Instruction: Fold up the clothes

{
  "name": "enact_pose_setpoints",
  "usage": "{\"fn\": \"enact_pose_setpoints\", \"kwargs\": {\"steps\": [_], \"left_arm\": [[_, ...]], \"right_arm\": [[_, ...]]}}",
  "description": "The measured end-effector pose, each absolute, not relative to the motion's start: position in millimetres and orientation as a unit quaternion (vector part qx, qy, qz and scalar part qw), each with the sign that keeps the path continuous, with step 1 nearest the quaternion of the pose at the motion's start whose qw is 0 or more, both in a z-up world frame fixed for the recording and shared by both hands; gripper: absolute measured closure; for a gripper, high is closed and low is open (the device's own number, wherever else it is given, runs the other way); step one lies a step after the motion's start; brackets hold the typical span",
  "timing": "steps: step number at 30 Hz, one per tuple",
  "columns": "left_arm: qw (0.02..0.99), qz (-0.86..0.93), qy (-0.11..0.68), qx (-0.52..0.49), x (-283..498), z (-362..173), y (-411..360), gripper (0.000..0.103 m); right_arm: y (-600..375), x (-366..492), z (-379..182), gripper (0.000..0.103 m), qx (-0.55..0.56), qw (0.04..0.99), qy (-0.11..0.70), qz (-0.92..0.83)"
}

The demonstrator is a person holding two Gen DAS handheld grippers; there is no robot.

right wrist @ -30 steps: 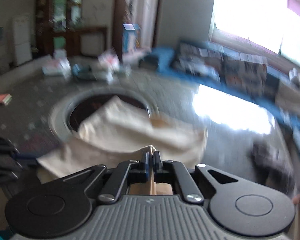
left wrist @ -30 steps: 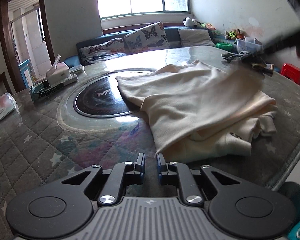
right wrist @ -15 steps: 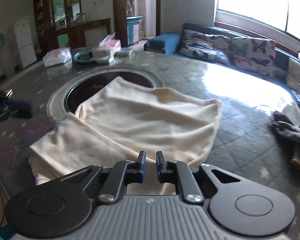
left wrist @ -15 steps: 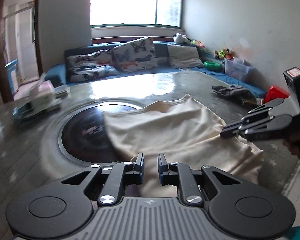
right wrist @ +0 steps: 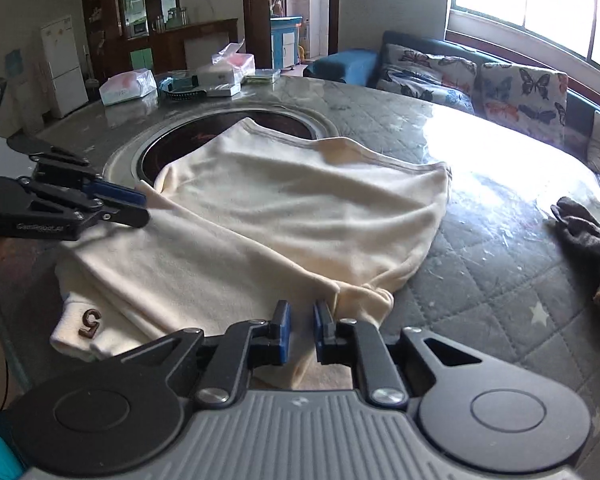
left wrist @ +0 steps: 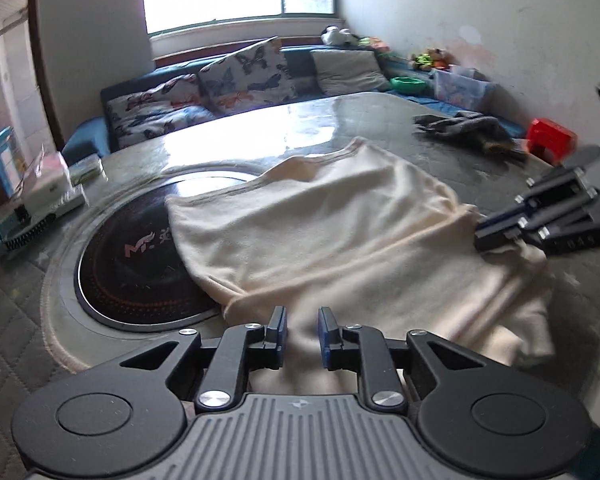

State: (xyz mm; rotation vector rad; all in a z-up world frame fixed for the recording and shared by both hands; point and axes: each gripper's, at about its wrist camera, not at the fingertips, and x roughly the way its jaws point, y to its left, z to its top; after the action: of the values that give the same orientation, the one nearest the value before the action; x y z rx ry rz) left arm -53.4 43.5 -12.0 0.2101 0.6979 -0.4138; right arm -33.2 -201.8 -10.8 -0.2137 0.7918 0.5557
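My left gripper and right gripper, jaws apart, sit at opposite near edges of the folded cream garment on the quilted table.

Right gripper let go of cream garment, jaws now parted, down at near edge. Left gripper moved in over cloth's left edge. Folded layer now flat.

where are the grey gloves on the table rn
The grey gloves lie at the far right of the right wrist view, apart from the cream garment; in the left wrist view they sit upper right, near the red box.
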Motion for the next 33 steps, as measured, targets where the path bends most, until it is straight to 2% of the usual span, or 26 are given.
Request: {"fn": "enact_pose_setpoints", "kwargs": {"steps": [2, 5, 6, 11, 15, 19, 21, 22, 25, 27, 33], "left_arm": [[0.911, -0.217, 0.328, 0.123, -71.1, -5.0, 43.3, 0.079], [0.902, -0.244, 0.313, 0.17, -99.8, -0.9, 37.5, 0.06], [0.898, -0.252, 0.307, 0.189, -109.6, -1.0, 34.6, 0.059], [0.871, -0.28, 0.274, 0.297, -147.1, -12.8, 15.0, 0.057], [0.856, -0.295, 0.254, 0.341, -155.0, -24.3, 0.7, 0.057], [0.85, -0.306, 0.243, 0.354, -151.7, -32.8, -9.7, 0.057], [0.847, -0.311, 0.238, 0.36, -150.0, -37.1, -14.9, 0.064], [0.846, -0.314, 0.235, 0.362, -149.1, -39.0, -17.3, 0.067], [0.853, -0.321, 0.241, 0.333, -142.4, -34.3, -15.1, 0.083], [0.863, -0.321, 0.248, 0.302, -134.6, -27.8, -10.9, 0.089], [0.886, -0.312, 0.27, 0.21, -103.0, -9.2, 2.3, 0.095]], "right_arm": [[-204.1, -40.9, -3.9, 0.088, -0.101, 0.882, 0.37, 0.274], [-203.5, -46.3, -5.9, 0.086, -0.111, 0.878, 0.376, 0.276], [-203.5, -46.6, -8.1, 0.086, -0.113, 0.876, 0.38, 0.276], [-207.1, -55.5, -2.8, 0.084, -0.114, 0.878, 0.377, 0.274], [-206.3, -71.3, 5.4, 0.07, -0.14, 0.875, 0.368, 0.281], [-207.7, -87.6, 9.5, 0.063, -0.168, 0.872, 0.359, 0.289], [-208.9, -96.0, 11.1, 0.054, -0.184, 0.869, 0.353, 0.295], [-209.6, -100.6, 11.6, 0.052, -0.194, 0.866, 0.35, 0.299], [-207.7, -109.6, 11.4, 0.047, -0.219, 0.857, 0.346, 0.314], [-205.2, -114.9, 8.7, 0.042, -0.24, 0.848, 0.34, 0.328], [-192.1, -126.8, -3.0, 0.033, -0.29, 0.825, 0.314, 0.369]]}}
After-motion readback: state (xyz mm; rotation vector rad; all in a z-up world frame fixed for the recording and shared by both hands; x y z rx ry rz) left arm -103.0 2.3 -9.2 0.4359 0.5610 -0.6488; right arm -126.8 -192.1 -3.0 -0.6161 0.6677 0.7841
